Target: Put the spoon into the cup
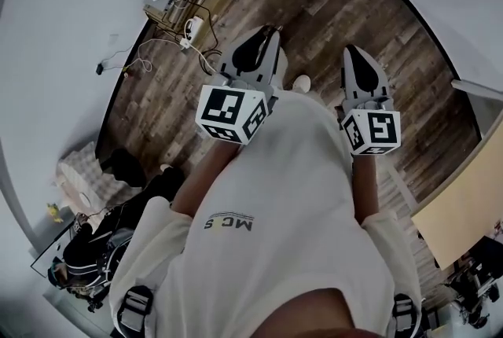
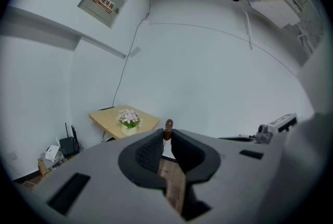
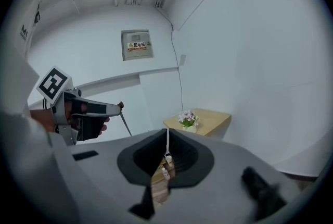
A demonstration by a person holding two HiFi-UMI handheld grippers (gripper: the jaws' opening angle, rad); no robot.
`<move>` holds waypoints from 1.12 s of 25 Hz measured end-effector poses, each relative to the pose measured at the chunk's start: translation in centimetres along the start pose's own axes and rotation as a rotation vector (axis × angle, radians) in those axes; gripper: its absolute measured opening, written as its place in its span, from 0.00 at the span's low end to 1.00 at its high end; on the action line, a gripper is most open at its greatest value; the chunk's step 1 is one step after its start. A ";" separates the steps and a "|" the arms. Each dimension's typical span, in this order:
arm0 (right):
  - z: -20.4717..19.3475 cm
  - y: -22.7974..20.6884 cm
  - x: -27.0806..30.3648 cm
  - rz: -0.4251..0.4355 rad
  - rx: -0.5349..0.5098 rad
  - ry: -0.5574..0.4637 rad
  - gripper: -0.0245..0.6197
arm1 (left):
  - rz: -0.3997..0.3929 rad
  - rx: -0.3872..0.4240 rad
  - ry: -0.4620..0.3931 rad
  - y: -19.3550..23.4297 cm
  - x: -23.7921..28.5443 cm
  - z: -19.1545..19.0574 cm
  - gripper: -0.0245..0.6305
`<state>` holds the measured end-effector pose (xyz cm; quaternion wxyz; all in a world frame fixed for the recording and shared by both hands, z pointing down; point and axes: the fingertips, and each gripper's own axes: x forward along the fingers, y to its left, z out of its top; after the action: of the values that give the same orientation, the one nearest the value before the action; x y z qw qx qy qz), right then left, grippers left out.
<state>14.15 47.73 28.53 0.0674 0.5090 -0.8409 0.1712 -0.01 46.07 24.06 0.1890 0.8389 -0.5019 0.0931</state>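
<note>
Brown-ended, thin-shafted spoon [image 2: 168, 127] sits pinched at the very tips of the grey left gripper [image 2: 167, 134]. Dark ribbed fingers [image 2: 149, 151] clamp the brown end; the right gripper view shows the shaft slanting down below them. Grey right gripper [image 3: 167, 133]: jaws pressed together, nothing between.
</note>
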 end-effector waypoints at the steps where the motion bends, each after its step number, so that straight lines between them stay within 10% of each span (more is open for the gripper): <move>1: 0.0 -0.2 0.2 0.001 0.007 -0.001 0.09 | -0.006 0.007 -0.004 -0.1 0.4 0.3 0.12; 12: 3.6 -2.4 8.1 0.039 -0.045 -0.009 0.09 | -0.004 -0.010 -0.052 4.7 7.6 3.7 0.12; 28: 13.7 -10.0 34.5 -0.071 -0.010 0.059 0.09 | -0.086 -0.046 -0.008 22.4 29.5 16.0 0.12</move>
<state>7.49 9.89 27.92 0.1007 0.5328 -0.8208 0.1797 -6.10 6.18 24.71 0.2100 0.8555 -0.4681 0.0700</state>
